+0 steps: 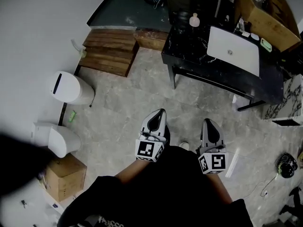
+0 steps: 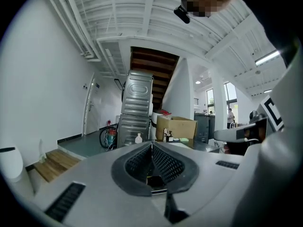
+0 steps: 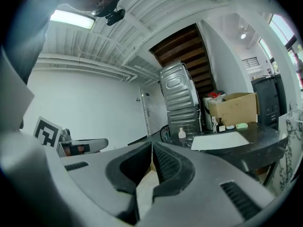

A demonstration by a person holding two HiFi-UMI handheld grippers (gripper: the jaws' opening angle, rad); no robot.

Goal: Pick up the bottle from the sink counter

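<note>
A small white bottle [image 1: 194, 20] stands on the far left corner of the black sink counter [image 1: 189, 46], left of the white basin [image 1: 234, 51]. The same bottle [image 2: 138, 138] shows small and far off in the left gripper view, and the bottle [image 3: 182, 133] also in the right gripper view. Both grippers are held close to the person's body, well short of the counter. My left gripper [image 1: 158, 113] is shut with nothing between its jaws. My right gripper [image 1: 209, 123] is also shut and empty.
Wooden steps [image 1: 110, 51] lie left of the counter. A white bin [image 1: 71, 88] and a second white fixture [image 1: 57, 138] stand along the left wall, with a cardboard box [image 1: 65, 175] below. A large cardboard box [image 1: 265, 13] sits behind the counter. A round black object [image 1: 286, 164] lies on the floor at right.
</note>
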